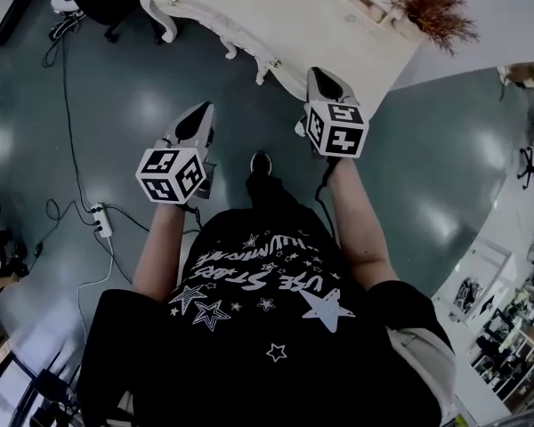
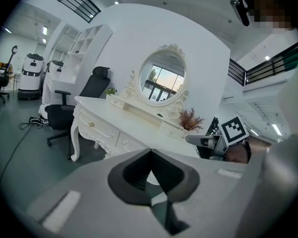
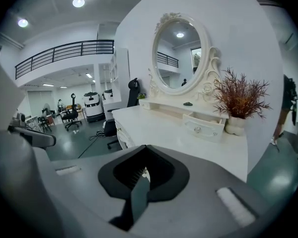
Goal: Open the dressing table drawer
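Note:
The white dressing table (image 1: 249, 16) stands ahead of me, with an oval mirror (image 2: 162, 78) on top. Its front drawers (image 2: 97, 127) carry small gold knobs and look closed. A small tabletop drawer (image 3: 204, 125) under the mirror stands slightly pulled out. My left gripper (image 1: 198, 119) is held over the floor, short of the table, jaws together with nothing between them. My right gripper (image 1: 324, 80) reaches the table's front edge, also shut and holding nothing. Neither touches a drawer. The left gripper view shows the right gripper (image 2: 208, 142) beside the table.
A dried plant in a vase (image 3: 238, 100) stands at the tabletop's right end. A black office chair (image 2: 69, 108) sits left of the table. Cables and a power strip (image 1: 102, 221) lie on the floor at my left. A person (image 3: 285, 108) stands far right.

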A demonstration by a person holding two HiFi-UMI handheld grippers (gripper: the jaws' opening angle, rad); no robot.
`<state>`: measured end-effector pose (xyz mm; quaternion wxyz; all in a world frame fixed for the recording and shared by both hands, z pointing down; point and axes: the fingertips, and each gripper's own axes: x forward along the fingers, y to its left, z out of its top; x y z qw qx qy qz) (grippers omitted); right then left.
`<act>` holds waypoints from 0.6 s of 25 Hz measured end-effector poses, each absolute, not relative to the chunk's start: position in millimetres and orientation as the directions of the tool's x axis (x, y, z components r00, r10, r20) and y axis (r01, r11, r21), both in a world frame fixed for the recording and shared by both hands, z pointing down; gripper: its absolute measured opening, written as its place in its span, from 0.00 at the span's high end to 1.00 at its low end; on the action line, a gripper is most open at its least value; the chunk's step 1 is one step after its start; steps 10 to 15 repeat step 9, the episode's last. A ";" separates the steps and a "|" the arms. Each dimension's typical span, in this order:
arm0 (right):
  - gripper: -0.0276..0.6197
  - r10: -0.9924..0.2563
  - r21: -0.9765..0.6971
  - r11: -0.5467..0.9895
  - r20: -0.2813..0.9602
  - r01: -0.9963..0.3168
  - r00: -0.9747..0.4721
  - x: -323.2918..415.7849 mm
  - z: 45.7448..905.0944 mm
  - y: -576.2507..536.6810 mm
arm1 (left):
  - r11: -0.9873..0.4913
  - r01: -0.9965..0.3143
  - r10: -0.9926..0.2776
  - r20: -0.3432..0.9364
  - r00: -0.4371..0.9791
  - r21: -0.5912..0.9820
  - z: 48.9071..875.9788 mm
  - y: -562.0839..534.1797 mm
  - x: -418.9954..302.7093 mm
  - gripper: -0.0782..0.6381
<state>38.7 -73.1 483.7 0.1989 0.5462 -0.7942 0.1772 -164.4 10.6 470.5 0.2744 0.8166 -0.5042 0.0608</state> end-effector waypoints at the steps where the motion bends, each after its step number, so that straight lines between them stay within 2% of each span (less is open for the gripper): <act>1: 0.92 -0.798 -0.063 0.346 0.505 -0.936 -0.328 34.2 481.2 -65.1 | -0.338 -0.860 -0.794 0.374 0.479 0.384 469.7 18.3 -169.4 0.89; 9: 0.92 -0.817 -0.071 0.339 0.473 -0.938 -0.331 17.2 464.2 1.2 | -0.343 -0.861 -0.811 0.345 0.473 0.374 455.6 82.7 -192.7 0.89; 15: 0.92 -0.817 -0.071 0.339 0.473 -0.938 -0.331 17.2 464.2 1.2 | -0.343 -0.861 -0.811 0.345 0.473 0.374 455.6 82.7 -192.7 0.89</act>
